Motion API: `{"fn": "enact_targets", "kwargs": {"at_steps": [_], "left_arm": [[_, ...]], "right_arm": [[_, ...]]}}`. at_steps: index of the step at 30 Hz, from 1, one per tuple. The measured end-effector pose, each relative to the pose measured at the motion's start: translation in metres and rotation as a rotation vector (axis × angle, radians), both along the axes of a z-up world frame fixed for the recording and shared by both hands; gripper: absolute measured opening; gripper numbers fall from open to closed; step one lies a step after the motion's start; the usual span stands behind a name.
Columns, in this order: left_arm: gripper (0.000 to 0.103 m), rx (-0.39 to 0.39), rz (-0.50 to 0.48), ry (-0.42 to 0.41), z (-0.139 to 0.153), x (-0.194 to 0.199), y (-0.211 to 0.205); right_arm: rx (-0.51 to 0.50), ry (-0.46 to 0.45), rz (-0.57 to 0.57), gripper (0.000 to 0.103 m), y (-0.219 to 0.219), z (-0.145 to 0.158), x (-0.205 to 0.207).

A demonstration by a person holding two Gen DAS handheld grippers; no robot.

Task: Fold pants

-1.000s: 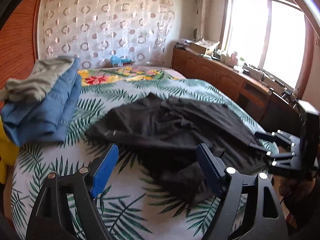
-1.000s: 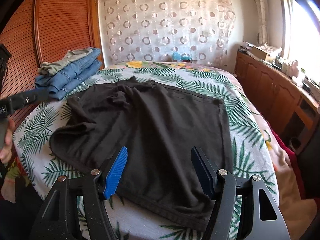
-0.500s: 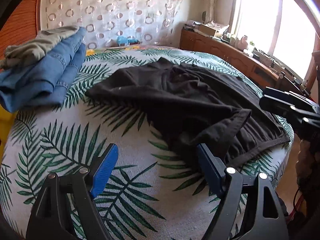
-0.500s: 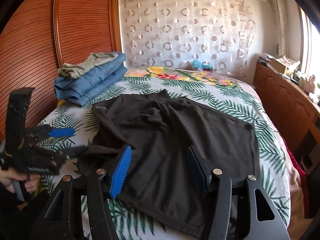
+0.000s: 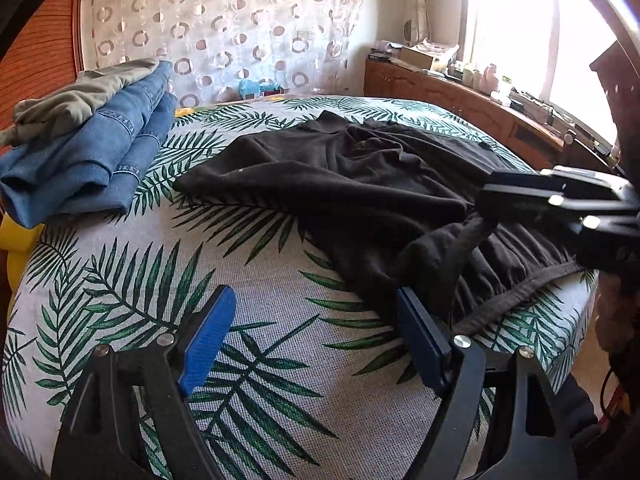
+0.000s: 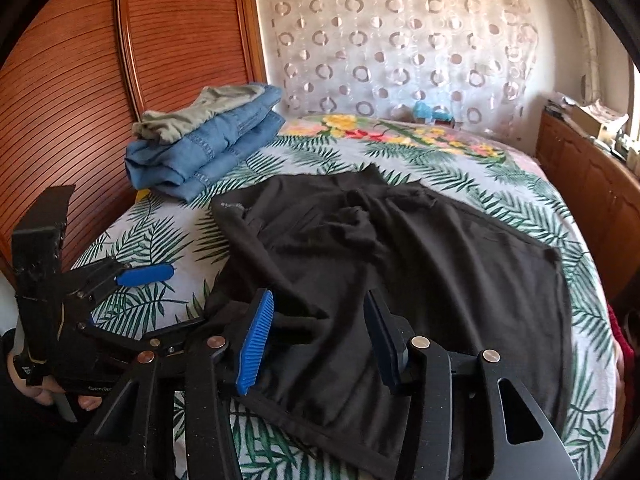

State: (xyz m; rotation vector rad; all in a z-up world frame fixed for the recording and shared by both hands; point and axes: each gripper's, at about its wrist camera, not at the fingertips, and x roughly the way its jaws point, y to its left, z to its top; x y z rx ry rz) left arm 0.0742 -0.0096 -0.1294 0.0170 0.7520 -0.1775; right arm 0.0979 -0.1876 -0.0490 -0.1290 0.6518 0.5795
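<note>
Black pants (image 5: 360, 184) lie rumpled across the leaf-print bed (image 5: 248, 264), waistband toward the near edge; they also show in the right wrist view (image 6: 420, 264). My left gripper (image 5: 316, 340) is open and empty, low over the bedspread just left of the pants' near corner; it also shows in the right wrist view (image 6: 160, 280). My right gripper (image 6: 316, 340) is open over the pants' near-left part, fabric lying between its blue pads (image 6: 256, 340). It shows from the side in the left wrist view (image 5: 520, 196), touching a bunched fold.
A stack of folded blue jeans with a grey garment on top (image 5: 88, 144) sits at the bed's far left (image 6: 208, 140). A wooden wardrobe (image 6: 80, 80) stands left, a wooden cabinet (image 5: 460, 100) under the window right. A curtain hangs behind.
Both grippers have moved closer to the pants' near-left corner and lower. The right gripper now reaches over the bunched fabric. Both stay open.
</note>
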Motion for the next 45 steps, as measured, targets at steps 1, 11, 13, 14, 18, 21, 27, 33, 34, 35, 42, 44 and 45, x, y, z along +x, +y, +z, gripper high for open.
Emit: {"fn": "enact_targets", "kwargs": {"at_steps": [1, 11, 13, 14, 18, 21, 27, 33, 34, 35, 42, 44, 45], "left_arm": [[0.081, -0.001, -0.001, -0.001, 0.0, 0.0, 0.0], [0.081, -0.033, 0.013, -0.001, 0.003, -0.003, 0.006], [0.081, -0.05, 0.019, -0.001, 0.004, -0.003, 0.008], [0.081, -0.052, 0.024, -0.004, 0.006, -0.004, 0.009], [0.081, -0.052, 0.037, -0.026, 0.014, -0.007, 0.011], [0.081, -0.056, 0.046, -0.039, 0.018, -0.008, 0.012], [0.081, -0.067, 0.054, -0.046, 0.024, -0.007, 0.011], [0.081, -0.072, 0.042, -0.065, 0.034, -0.004, 0.006], [0.081, -0.074, 0.039, -0.068, 0.036, -0.004, 0.005], [0.081, -0.076, 0.034, -0.074, 0.038, -0.003, 0.003], [0.081, -0.084, -0.009, -0.097, 0.052, 0.01, -0.018], [0.081, -0.084, -0.02, -0.103, 0.055, 0.013, -0.025], [0.081, -0.082, -0.028, -0.106, 0.056, 0.014, -0.029]], "right_arm": [[-0.006, 0.009, 0.003, 0.049, 0.003, -0.003, 0.002], [-0.006, 0.11, 0.024, 0.043, 0.013, -0.022, 0.023], [-0.006, 0.123, 0.024, 0.04, 0.014, -0.024, 0.025], [-0.009, 0.12, 0.023, 0.037, 0.014, -0.024, 0.026], [0.006, 0.111, 0.039, 0.015, 0.016, -0.02, 0.023], [0.032, 0.061, 0.038, 0.008, 0.012, -0.012, 0.017], [0.065, -0.046, 0.02, 0.005, 0.002, 0.004, -0.004], [0.078, -0.122, -0.031, 0.005, -0.017, 0.016, -0.026], [0.08, -0.132, -0.042, 0.005, -0.02, 0.017, -0.029], [0.082, -0.141, -0.053, 0.005, -0.025, 0.018, -0.033], [0.096, -0.175, -0.127, 0.005, -0.055, 0.024, -0.053], [0.102, -0.179, -0.149, 0.005, -0.065, 0.024, -0.061], [0.105, -0.179, -0.16, 0.005, -0.069, 0.024, -0.064]]}}
